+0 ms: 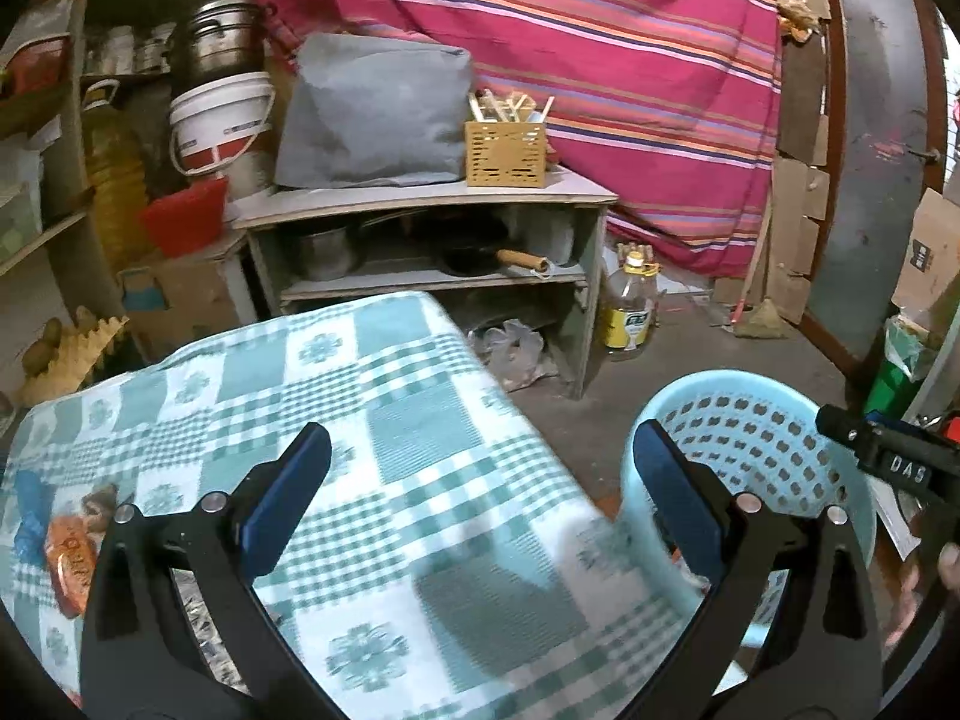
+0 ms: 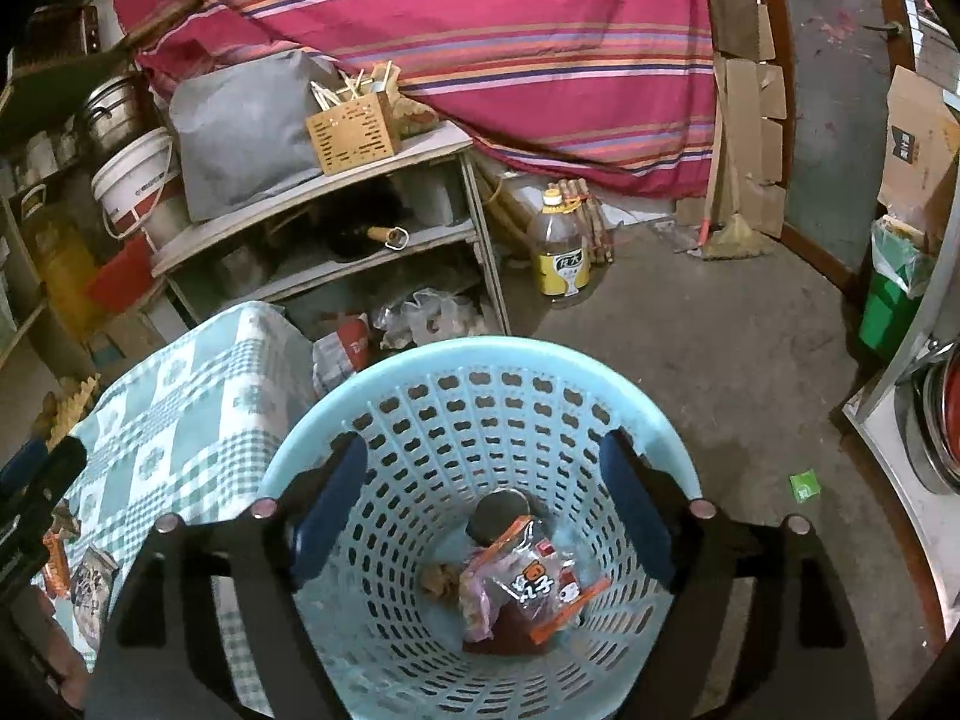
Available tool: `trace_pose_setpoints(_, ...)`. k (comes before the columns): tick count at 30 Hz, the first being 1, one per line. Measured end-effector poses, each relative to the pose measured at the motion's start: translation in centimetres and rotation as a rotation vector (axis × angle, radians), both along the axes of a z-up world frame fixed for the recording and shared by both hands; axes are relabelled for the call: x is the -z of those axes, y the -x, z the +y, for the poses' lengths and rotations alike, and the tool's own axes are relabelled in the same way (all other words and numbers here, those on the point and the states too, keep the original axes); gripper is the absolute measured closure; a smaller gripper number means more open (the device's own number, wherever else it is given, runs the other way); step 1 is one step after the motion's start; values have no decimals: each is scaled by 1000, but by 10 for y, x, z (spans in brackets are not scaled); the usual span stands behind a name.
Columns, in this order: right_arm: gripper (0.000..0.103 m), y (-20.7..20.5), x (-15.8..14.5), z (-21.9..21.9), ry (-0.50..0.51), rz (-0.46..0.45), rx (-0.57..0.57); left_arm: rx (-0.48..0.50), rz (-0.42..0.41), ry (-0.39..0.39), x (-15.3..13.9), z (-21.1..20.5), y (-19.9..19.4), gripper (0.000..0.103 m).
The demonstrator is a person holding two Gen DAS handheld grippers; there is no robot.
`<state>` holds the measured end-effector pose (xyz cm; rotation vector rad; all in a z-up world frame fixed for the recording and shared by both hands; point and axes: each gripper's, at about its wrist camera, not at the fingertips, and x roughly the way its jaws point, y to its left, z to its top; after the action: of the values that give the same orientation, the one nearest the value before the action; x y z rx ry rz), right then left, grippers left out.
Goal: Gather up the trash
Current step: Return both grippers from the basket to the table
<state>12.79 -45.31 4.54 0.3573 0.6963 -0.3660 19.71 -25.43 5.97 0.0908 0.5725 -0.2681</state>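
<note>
The right gripper (image 2: pixel 483 504) hangs over the mouth of the round pale-blue perforated plastic basket (image 2: pixel 384 384), its blue-padded jaws standing apart with nothing between them. Straight below it, on the basket's floor, lie a clear snack wrapper with orange edges (image 2: pixel 534 591), a dark round lid-like thing (image 2: pixel 499 517) just beyond the wrapper, and a small brown crumpled scrap (image 2: pixel 441 581) to the wrapper's left. That makes three pieces of trash in the basket; only the right wrist view shows them.

The left gripper (image 1: pixel 480 501) is over the near corner of the surface covered by a green-and-white checked cloth (image 1: pixel 384 420), jaws spread wide and empty. The basket (image 1: pixel 750 438) stands just beside the surface, to that gripper's right, its rim partly hidden by the right-hand finger. To the gripper's left two wrappers lie on the cloth: an orange wrapper (image 1: pixel 71 558) and a blue one (image 1: pixel 27 516) touching it. The right wrist view shows the orange wrapper (image 2: pixel 55 564) and a grey printed packet (image 2: pixel 90 591) near it.

Beyond both grippers stands one grey wooden shelf unit (image 1: pixel 432 204), with a grey cushion (image 1: pixel 378 114) and a yellow slotted box (image 1: pixel 506 153) on top. One clear oil bottle with a yellow label (image 1: pixel 627 306) stands on the floor to the shelf's right. The right wrist view alone shows a small green scrap (image 2: pixel 804 485) on the floor, to the right of the basket.
</note>
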Motion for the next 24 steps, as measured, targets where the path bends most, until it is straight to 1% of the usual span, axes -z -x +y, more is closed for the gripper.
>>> trace_pose_setpoints(2,23,1,-2,6,6,-5,-11,-16,3,5,0,16,7,6)
trace_pose_setpoints(4,15,2,-5,16,17,-11,-26,-34,5,8,1,33,14,6)
trace_pose_setpoints(5,14,2,-5,23,26,-15,-35,-43,7,9,2,40,17,6)
trace_pose_setpoints(9,14,-1,-2,56,57,0,-87,-82,10,-8,7,79,38,5)
trace_pose_setpoints(13,14,-4,0,87,75,9,-134,-151,25,-22,14,132,62,5)
trace_pose_setpoints(15,14,-4,0,99,70,3,-154,-186,35,-25,17,157,71,6)
trace_pose_setpoints(20,14,-2,-4,132,20,-31,-200,-282,71,-27,29,223,96,5)
trace_pose_setpoints(24,14,-3,-6,167,67,-33,-252,-350,94,-22,41,263,114,5)
